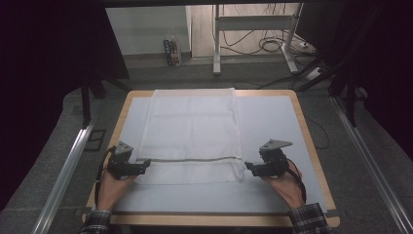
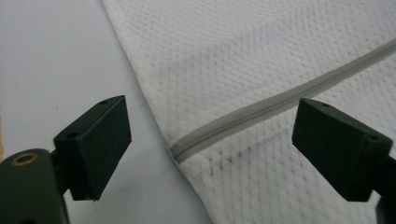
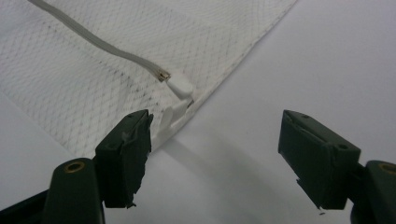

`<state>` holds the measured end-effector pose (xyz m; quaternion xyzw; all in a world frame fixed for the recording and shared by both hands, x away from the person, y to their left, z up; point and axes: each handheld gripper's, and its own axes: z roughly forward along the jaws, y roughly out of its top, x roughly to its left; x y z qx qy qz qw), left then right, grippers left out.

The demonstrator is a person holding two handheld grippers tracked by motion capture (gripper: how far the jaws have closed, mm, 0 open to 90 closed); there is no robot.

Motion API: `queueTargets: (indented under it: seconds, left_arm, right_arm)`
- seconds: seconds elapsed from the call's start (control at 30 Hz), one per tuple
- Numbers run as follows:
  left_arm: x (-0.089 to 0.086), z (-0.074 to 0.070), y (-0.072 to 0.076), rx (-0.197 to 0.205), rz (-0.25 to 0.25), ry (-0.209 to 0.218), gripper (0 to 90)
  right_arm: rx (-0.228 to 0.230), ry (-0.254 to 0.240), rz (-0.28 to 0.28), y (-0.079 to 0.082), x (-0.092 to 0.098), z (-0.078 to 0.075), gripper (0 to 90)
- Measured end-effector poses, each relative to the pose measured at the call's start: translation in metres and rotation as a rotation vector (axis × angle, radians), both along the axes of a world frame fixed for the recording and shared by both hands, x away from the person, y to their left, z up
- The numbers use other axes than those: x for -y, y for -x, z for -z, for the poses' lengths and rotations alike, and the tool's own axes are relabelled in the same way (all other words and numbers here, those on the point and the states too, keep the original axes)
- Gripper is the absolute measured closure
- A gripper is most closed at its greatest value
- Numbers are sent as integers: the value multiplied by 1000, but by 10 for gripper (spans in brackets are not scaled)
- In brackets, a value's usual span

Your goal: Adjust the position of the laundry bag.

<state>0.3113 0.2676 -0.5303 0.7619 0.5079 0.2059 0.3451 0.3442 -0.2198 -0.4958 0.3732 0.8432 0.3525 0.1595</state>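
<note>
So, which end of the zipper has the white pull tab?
The zipper end beside the right hand-held gripper; the pull tab lies there.

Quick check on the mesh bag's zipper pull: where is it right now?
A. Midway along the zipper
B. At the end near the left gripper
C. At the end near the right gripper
C: the right gripper view shows the white zipper pull at the mesh bag edge, just ahead of the right gripper.
</note>
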Motion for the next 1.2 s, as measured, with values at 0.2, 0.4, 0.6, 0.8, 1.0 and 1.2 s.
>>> queueTargets:
  seconds: [0.2,0.4,0.6,0.8,1.0,1.2]
  left_arm:
    - [-3,0,-10,-2,-7,-7,174]
    - [-8,-1,-20,3,-33,1,258]
    - [-10,2,-35,-13,-46,14,359]
    - [-13,4,-45,-10,-86,11,489]
    - [-19,7,-48,-28,-101,67,580]
    - [-10,12,-53,-48,-117,-10,505]
  right_arm:
    - [13,13,9,-11,-10,2,284]
    - [40,-12,16,-24,-19,1,370]
    - [30,17,2,-40,-31,5,497]
    - [24,50,18,-56,-43,12,613]
    - [22,85,31,-68,-50,20,626]
    - [10,84,48,-74,-50,24,527]
